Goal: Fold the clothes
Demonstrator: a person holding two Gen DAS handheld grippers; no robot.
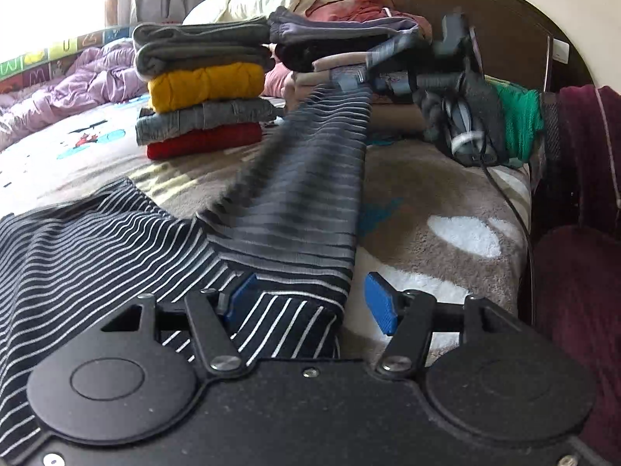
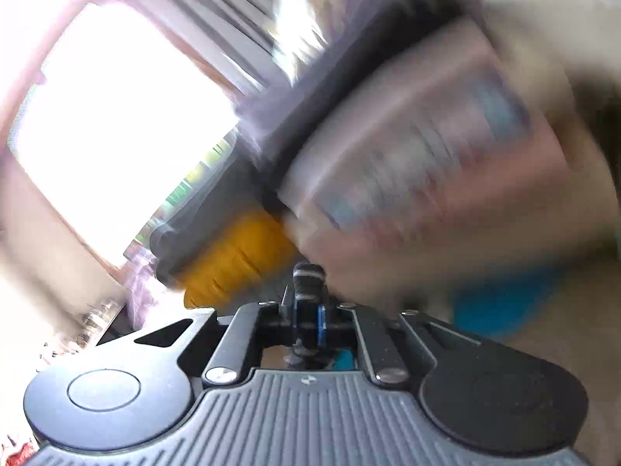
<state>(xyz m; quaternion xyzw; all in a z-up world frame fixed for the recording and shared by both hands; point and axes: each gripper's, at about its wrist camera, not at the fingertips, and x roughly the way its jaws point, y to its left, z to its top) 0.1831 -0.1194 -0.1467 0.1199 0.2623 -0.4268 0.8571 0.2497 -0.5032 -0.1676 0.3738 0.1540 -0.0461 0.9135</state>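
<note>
A dark garment with thin white stripes [image 1: 116, 248] lies on the bed and rises in a long band toward the far stacks. My left gripper [image 1: 310, 303] stands open with this fabric lying between its blue pads [image 1: 382, 303]; the right-hand pad is clear of the cloth, the left-hand pad is half covered. My right gripper [image 1: 351, 79] is shut on the far end of the striped garment and holds it lifted, a gloved hand [image 1: 469, 116] behind it. In the blurred right wrist view the right gripper [image 2: 308, 318] has its pads together, a dark bit of cloth [image 2: 308, 273] sticking up between them.
A stack of folded clothes [image 1: 202, 89] in grey, yellow and red stands on the beige blanket [image 1: 427, 202], with a second stack [image 1: 341, 39] behind. A purple quilt [image 1: 97, 73] lies far left, a dark headboard [image 1: 485, 7] at the back, maroon cloth [image 1: 582, 272] at the right.
</note>
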